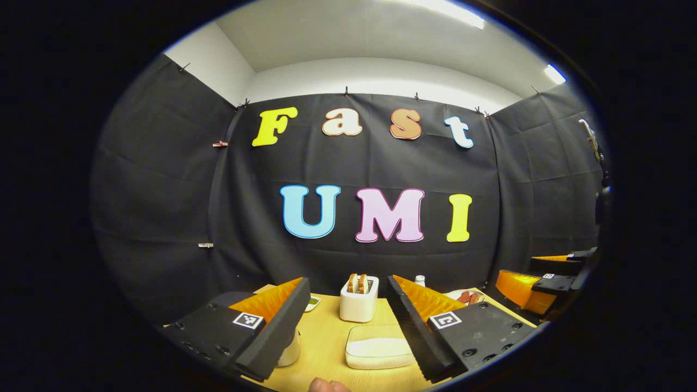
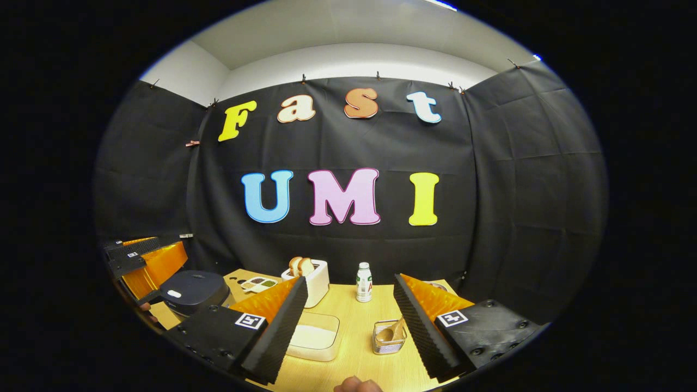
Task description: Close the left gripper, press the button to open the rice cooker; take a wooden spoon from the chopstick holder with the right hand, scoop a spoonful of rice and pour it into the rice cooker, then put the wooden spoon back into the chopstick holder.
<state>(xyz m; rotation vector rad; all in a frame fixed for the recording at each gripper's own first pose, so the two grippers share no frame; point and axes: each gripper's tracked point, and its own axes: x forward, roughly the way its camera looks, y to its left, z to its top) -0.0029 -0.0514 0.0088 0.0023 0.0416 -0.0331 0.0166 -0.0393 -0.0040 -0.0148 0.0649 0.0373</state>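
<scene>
A: What is seen in the right gripper view?

B: The rice cooker [image 2: 189, 292], lid down, at the worktop's [image 2: 356, 337] left edge; the wooden spoon [image 2: 393, 332] in the chopstick holder [image 2: 389, 337], near the front.

A: And the tools?

B: The left tool [image 1: 343, 326] and right tool [image 2: 348, 326] are held level, jaws wide apart, nothing gripped. A rice tray [image 1: 378, 353], probably, is seen below.

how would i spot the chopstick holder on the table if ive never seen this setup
Find the wooden table before the black cloth wall. Near its front, right of the white rice box, stands the chopstick holder: a small wire basket, alone in holding a wooden spoon.
</scene>
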